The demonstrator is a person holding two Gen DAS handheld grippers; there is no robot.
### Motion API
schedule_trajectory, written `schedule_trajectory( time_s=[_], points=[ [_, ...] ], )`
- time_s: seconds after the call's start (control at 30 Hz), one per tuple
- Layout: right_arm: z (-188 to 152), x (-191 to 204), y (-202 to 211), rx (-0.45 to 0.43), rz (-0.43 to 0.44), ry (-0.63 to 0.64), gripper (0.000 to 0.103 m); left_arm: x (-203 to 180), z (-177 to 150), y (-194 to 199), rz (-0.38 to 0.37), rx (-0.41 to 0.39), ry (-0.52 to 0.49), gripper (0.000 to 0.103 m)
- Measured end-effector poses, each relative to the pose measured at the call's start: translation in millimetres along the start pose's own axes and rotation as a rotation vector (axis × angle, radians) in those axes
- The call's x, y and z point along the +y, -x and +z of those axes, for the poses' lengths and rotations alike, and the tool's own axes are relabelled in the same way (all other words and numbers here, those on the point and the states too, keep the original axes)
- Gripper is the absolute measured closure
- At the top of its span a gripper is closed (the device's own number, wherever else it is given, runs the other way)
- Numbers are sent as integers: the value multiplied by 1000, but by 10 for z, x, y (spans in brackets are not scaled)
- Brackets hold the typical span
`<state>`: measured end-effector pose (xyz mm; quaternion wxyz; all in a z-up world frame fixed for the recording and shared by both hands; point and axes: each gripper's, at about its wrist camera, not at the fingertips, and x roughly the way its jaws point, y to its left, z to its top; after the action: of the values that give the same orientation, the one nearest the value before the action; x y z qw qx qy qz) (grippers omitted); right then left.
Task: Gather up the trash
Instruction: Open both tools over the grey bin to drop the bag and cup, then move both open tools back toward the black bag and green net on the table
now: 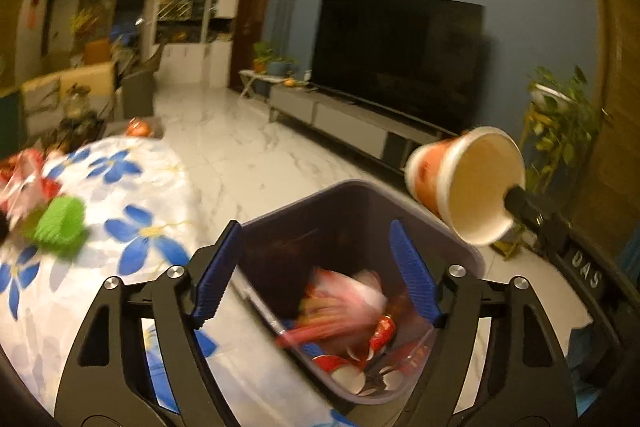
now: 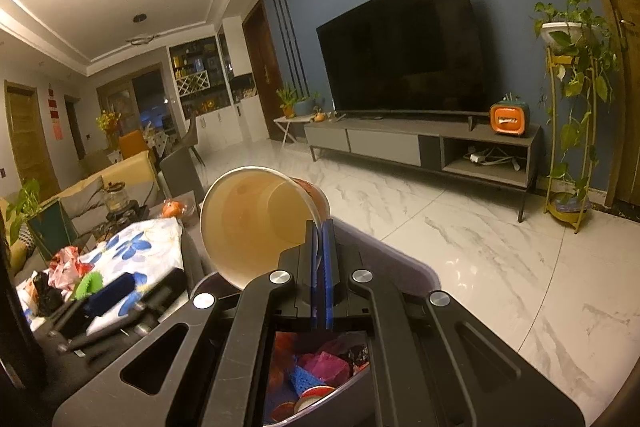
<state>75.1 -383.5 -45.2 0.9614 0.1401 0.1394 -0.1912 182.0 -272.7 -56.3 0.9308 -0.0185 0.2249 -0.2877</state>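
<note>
A dark trash bin stands on the floor beside the table, with red wrappers and cups inside. My left gripper hangs open above the bin's mouth, and nothing is between its blue pads. An orange paper cup lies tilted on its side above the bin, its rim pinched by my right gripper, which is shut on it. The left wrist view shows the same cup at the bin's far right. More trash and a green crumpled piece lie on the flowered tablecloth.
A TV stand with a large television runs along the blue wall. A plant stand is at the right. White marble floor spreads beyond the bin. A sofa and a low table with a glass kettle sit left.
</note>
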Motion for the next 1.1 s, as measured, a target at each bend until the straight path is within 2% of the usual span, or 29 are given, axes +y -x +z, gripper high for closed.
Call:
schedule_trajectory(
  time_s=[0.1, 0.13, 0.17, 0.23, 0.4, 0.47, 0.77, 0.97, 1.1],
  points=[
    [-47, 56, -70, 35, 12, 15, 99, 181, 22, 69, 35, -18, 53, 20],
    [-66, 77, -88, 45, 11, 21, 96, 229, 27, 97, 44, -23, 67, 19],
    [-89, 100, -100, 53, 16, 26, 78, 285, 29, 134, 55, -28, 83, 18],
    [-101, 109, -88, 46, 30, 21, 53, 348, 25, 194, 62, -37, 99, 17],
    [-62, 84, -16, 22, 19, 26, 52, 453, -1, 356, 109, -62, 98, 16],
    [-45, 73, 34, 11, 22, 19, 46, 493, 5, 409, 117, -68, 104, 16],
    [-43, 143, 144, 3, 31, 26, 29, 612, -58, 744, 175, -103, 102, 13],
    [-100, 297, 203, 1, 50, 36, 20, 814, -113, 952, 240, -105, 110, 11],
    [-138, 422, 219, 4, 66, 39, 19, 1000, -156, 1096, 288, -108, 124, 10]
  ],
)
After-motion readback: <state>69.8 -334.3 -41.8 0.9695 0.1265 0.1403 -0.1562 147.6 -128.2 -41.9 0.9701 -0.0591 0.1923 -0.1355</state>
